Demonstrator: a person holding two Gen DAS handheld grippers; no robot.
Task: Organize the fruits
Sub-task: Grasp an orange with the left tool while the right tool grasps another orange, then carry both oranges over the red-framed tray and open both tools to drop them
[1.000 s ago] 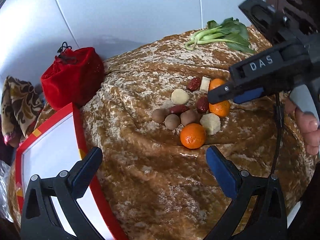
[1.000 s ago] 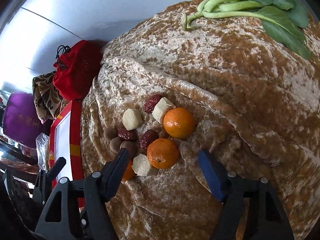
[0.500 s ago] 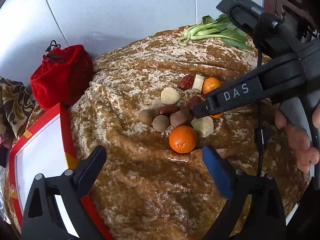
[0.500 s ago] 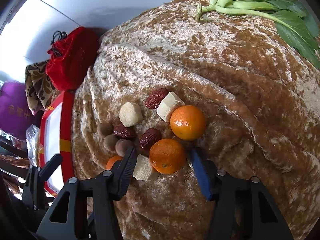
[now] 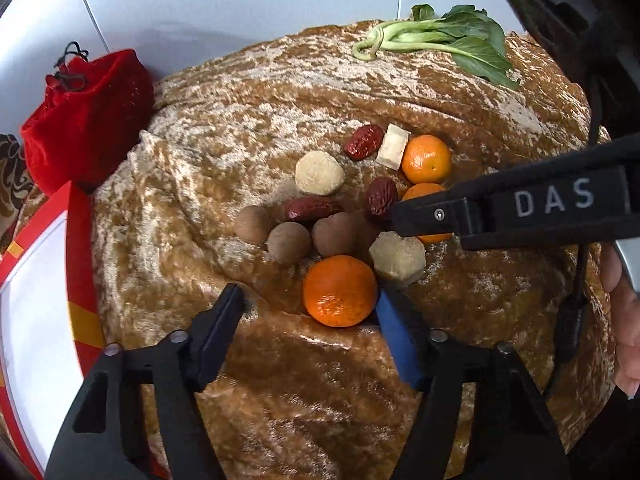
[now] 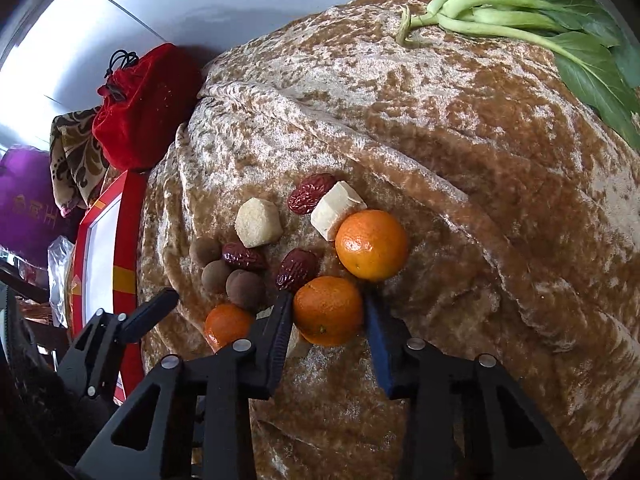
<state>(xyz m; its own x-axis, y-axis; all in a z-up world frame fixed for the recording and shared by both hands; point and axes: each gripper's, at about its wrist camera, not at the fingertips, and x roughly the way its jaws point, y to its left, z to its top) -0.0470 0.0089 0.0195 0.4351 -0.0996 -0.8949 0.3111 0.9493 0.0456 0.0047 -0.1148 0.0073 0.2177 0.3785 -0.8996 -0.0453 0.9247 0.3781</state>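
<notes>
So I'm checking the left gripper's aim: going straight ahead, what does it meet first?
Probably the nearest tangerine, lying between the open left gripper fingers, close by the blue pad; depth is unclear.
</notes>
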